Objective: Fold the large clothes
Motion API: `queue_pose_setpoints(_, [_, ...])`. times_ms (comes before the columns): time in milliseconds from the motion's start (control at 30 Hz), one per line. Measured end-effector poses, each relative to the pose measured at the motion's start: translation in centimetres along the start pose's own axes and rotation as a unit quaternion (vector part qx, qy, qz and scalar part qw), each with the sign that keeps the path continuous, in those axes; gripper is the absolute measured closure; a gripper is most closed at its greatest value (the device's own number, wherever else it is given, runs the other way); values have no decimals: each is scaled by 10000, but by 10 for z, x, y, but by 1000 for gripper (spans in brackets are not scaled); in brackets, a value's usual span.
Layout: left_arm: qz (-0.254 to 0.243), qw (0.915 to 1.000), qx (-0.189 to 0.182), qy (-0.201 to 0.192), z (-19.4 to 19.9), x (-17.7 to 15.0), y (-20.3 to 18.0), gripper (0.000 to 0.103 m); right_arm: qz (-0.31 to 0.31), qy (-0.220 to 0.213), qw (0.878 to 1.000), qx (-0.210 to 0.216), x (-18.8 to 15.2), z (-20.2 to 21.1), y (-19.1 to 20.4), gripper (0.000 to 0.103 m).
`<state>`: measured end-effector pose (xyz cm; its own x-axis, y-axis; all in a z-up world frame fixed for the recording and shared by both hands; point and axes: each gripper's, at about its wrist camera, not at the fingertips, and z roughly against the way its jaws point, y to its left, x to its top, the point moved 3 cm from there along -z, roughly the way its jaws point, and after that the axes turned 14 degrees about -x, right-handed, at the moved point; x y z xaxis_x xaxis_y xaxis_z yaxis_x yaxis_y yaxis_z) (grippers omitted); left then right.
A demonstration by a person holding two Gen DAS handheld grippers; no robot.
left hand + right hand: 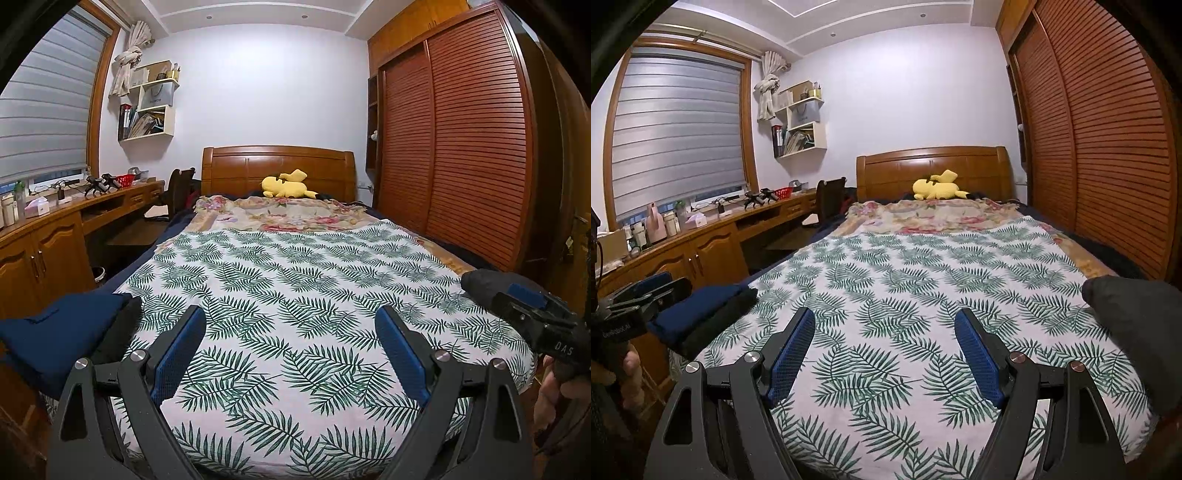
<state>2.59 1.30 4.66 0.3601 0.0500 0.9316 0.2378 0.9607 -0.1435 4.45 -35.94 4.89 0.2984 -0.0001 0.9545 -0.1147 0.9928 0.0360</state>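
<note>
At the left edge of the bed (295, 280), folded dark blue and black clothes (62, 332) sit stacked, apparently set aside to keep the leaf-print cover free as a folding surface. The left gripper (290, 354) hangs over the foot of the bed, its fingers (177, 354) wide apart and holding nothing; beside it the right gripper (884, 354) does the same, fingers apart and empty, both seemingly poised between garments. At the right edge a dark grey garment (1137, 332) lies in a heap, probably next to be spread, though no step on it has begun.
</note>
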Motion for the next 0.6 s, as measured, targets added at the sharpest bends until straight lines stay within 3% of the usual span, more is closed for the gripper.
queue_pose_setpoints(600, [-57, 10000, 32, -36, 5, 0, 0, 10, -18, -26, 10000, -1, 0, -2, -2, 23])
